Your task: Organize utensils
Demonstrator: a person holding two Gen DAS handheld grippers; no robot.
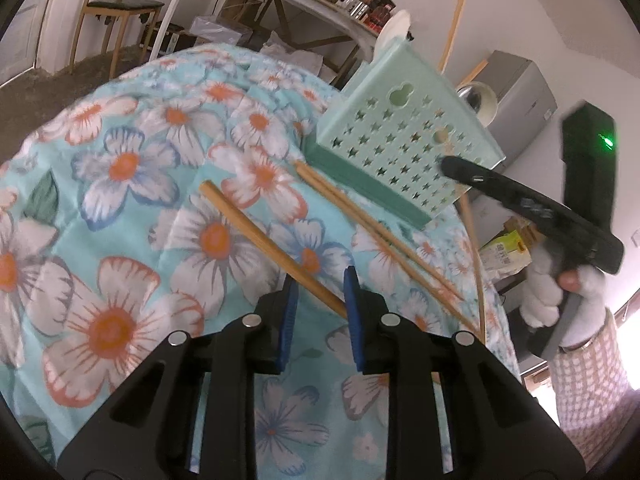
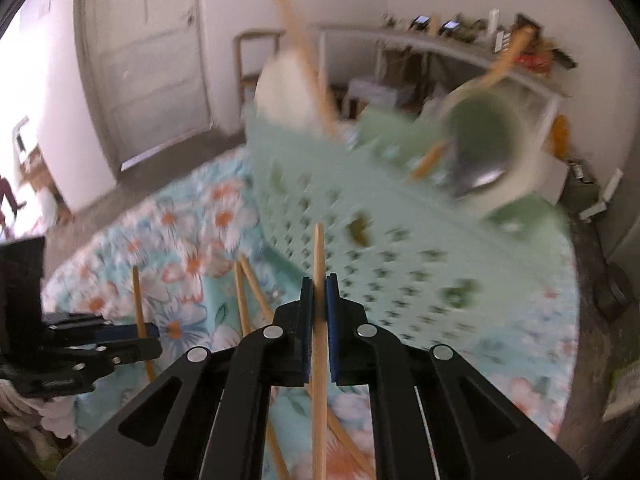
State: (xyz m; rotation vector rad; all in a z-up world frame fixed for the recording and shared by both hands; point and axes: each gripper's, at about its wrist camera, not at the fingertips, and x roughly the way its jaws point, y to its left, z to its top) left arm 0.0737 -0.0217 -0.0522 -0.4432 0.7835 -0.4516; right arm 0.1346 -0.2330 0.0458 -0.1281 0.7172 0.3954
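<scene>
Right gripper is clamped on a single chopstick: the stick runs between the blue pads, its tip poking out just past the fingertips toward the mint green holder, its tail running back under the gripper body. Pads press on both sides, no gap.

Left gripper has a second chopstick crossing diagonally between its blue pads. The jaws are only narrowly apart, but I cannot tell whether the pads actually pinch it. That stick's far end lies on the floral quilt, up and to the left of the fingertips.

Two more chopsticks lie side by side on the quilt, just right of the left gripper's stick, their upper ends touching or nearly touching the holder's base.

The holder is a box perforated with star cutouts. It stands on the quilt ahead of both grippers and already carries utensils: a white spoon and upright chopsticks at one end, a metal ladle at the other. The right wrist view is motion-blurred, so the detail inside is soft.

In the left wrist view the right gripper sits at the holder's right, held by a white-gloved hand with a checked sleeve.
</scene>
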